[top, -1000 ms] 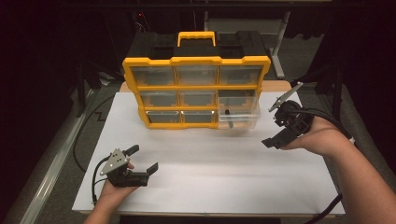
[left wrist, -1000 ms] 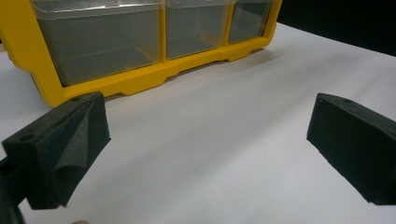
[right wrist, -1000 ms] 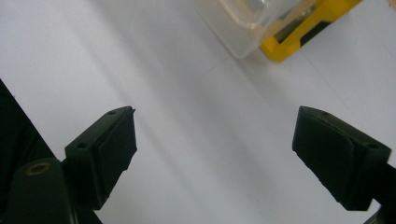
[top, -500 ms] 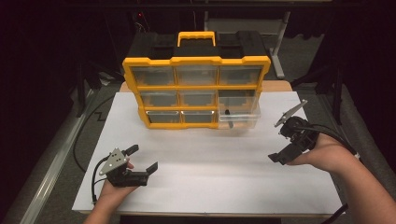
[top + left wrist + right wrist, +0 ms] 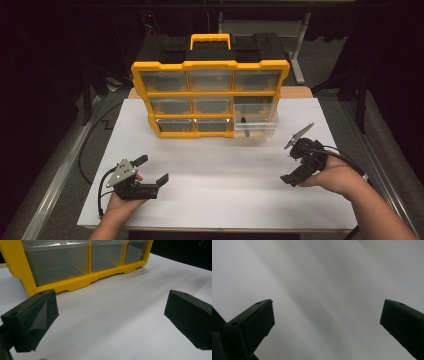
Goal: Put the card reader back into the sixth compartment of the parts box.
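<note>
- The yellow organizer stands upright, its long axis running across the table, drawer fronts facing the person.
- Its bottom-right clear drawer sticks out toward the person, ahead and left of the right gripper, whose jaws are spread wide with nothing between.
- The left gripper rests on the white sheet, jaws apart, organizer ahead of it.

Hand-held gripper gapes before the yellow drawer organizer.

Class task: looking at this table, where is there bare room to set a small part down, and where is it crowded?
Bare white sheet lies between the left gripper and right gripper, in front of the yellow organizer. Crowded: at the pulled-out drawer.
</note>
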